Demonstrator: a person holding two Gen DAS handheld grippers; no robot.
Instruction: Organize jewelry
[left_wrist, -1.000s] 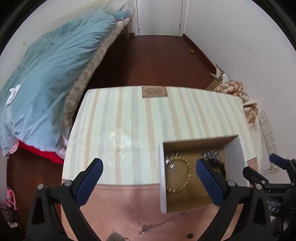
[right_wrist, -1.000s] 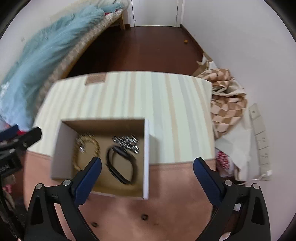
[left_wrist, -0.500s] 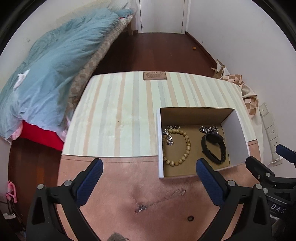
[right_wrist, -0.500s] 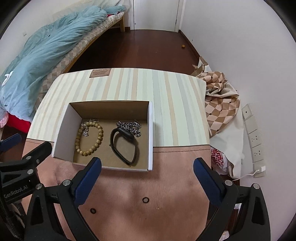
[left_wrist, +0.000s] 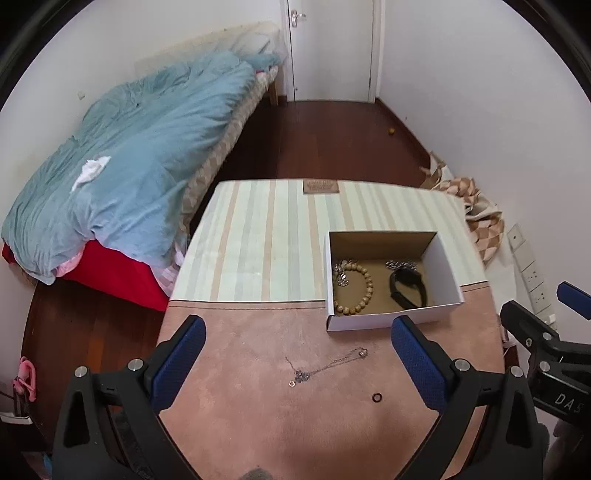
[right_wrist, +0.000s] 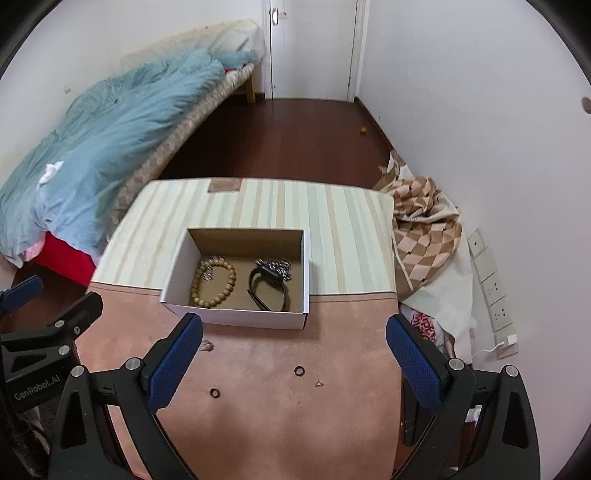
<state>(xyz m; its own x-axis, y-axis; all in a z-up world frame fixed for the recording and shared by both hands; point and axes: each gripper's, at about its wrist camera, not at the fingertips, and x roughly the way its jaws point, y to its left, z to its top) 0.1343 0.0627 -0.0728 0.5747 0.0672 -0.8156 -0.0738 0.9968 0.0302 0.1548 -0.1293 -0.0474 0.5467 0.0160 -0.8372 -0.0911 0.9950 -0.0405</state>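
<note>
An open white cardboard box (left_wrist: 448, 262) (right_wrist: 236, 317) stands on the table and holds a wooden bead bracelet (left_wrist: 360, 291) (right_wrist: 218, 282), a black band (left_wrist: 408, 291) (right_wrist: 267, 291) and a silver chain (right_wrist: 277, 266). A thin silver necklace (left_wrist: 327, 367) and a dark ring (left_wrist: 376, 397) lie on the pink cloth (left_wrist: 295, 424) in front of the box. Two dark rings (right_wrist: 299, 370) (right_wrist: 214, 392) and a tiny stud (right_wrist: 318, 384) show in the right wrist view. My left gripper (left_wrist: 297, 365) and right gripper (right_wrist: 295, 363) are open, empty, above the cloth.
The table has a striped cloth (left_wrist: 266, 236) at its far half. A bed with a blue duvet (left_wrist: 129, 155) stands left. A checkered cloth (right_wrist: 424, 229) and wall sockets (right_wrist: 491, 280) are at the right. A door (left_wrist: 332, 48) is at the back.
Both grippers have pulled back and risen from over the box; the box now lies farther ahead and the loose necklace and rings have come into view. Both stay open.
</note>
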